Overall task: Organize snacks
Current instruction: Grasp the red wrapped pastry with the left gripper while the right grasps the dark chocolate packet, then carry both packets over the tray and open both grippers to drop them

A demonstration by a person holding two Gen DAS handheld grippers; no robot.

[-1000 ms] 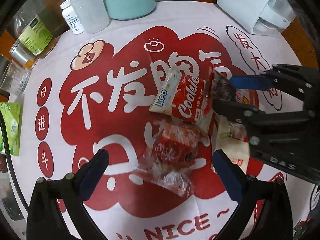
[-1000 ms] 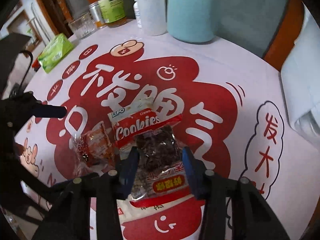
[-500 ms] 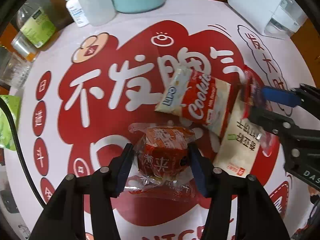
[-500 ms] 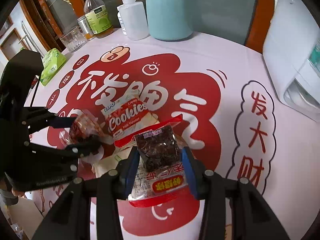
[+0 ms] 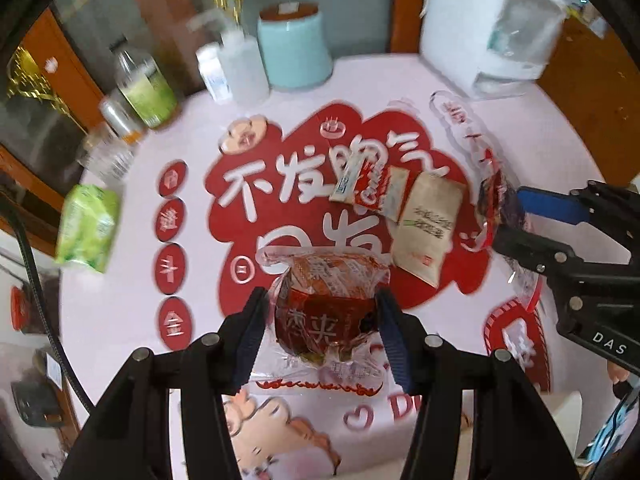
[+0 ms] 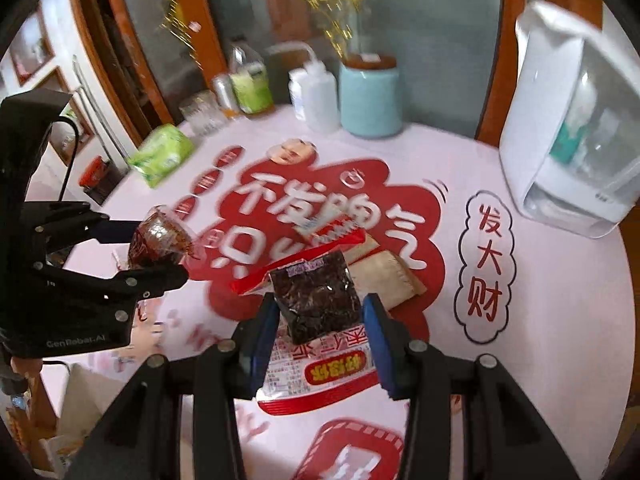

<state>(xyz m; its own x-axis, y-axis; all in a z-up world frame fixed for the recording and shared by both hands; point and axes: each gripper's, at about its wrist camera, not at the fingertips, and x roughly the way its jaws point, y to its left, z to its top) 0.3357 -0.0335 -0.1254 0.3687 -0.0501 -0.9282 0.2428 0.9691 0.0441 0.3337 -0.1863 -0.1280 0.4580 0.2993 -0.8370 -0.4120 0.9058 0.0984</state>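
My left gripper point(image 5: 320, 300) is shut on a clear-wrapped red snack pack point(image 5: 326, 304), held up above the table. From the right wrist view that same red snack pack point(image 6: 160, 238) shows between the left gripper's point(image 6: 176, 248) fingers. My right gripper point(image 6: 320, 312) is shut on a dark snack packet with a red and white label point(image 6: 316, 304), also lifted. In the left wrist view the right gripper point(image 5: 508, 220) holds this dark packet point(image 5: 494, 208) edge-on. On the red-printed tablecloth lie a red and white cookie pack point(image 5: 368, 190) and a beige sachet point(image 5: 428, 224) side by side.
At the table's far edge stand a pale blue canister point(image 5: 294, 50), a white squeeze bottle point(image 5: 240, 64), a green-labelled bottle point(image 5: 144, 88) and a glass point(image 5: 106, 156). A green tissue pack point(image 5: 88, 226) lies at the left. A white appliance point(image 6: 576, 120) stands at the far right.
My left gripper closed on the red snack pack and lifted it off the table. My right gripper rose with the dark packet. The cookie pack and beige sachet stayed on the cloth.
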